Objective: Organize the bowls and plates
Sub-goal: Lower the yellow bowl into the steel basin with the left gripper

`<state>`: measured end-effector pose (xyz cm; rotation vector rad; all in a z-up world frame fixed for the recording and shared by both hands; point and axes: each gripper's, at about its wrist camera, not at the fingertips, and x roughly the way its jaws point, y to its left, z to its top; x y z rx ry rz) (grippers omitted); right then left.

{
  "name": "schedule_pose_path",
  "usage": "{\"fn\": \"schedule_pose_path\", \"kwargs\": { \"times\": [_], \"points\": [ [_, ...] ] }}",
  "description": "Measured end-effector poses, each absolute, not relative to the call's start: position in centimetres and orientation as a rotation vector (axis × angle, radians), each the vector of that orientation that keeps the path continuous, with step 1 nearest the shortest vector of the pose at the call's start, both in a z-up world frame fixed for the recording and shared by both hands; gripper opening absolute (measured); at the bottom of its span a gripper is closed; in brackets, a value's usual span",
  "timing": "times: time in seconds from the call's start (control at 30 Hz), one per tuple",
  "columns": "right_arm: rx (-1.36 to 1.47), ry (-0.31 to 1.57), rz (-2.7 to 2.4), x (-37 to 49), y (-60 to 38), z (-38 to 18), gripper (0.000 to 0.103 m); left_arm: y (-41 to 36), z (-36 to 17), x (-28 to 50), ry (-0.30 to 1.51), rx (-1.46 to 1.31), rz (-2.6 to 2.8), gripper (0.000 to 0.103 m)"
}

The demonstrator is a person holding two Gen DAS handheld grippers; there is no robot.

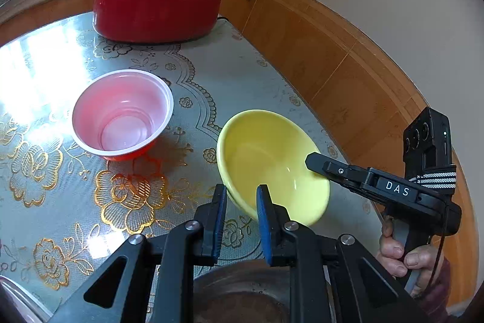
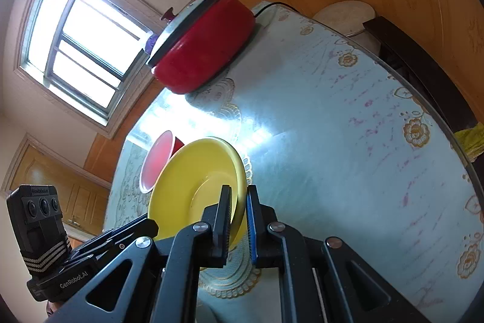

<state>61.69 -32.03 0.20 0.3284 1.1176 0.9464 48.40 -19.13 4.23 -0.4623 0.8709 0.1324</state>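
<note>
Jaws of both grippers straddling yellow bowl [image 1: 266, 159] rim, opposite sides
</note>
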Motion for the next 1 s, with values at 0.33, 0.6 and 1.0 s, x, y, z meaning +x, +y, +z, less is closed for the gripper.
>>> {"fn": "schedule_pose_path", "kwargs": {
  "times": [0.33, 0.6, 1.0],
  "points": [
    [0.305, 1.048, 1.030, 58.8, -32.5, 2.9, 0.008, -20.2, 6.9, 44.0, 0.787, -0.452, 0.140, 0.020],
    [0.245, 1.024, 1.137, 55.3, -32.2, 4.1, 0.008, -20.8, 7.9, 39.0, 0.748, -0.453, 0.137, 0.020],
    [0.073, 1.047, 1.235, 50.8, -32.1, 3.7, 0.011, -21.9, 5.9, 33.9, 0.790, -0.483, 0.117, 0.020]
  ]
}}
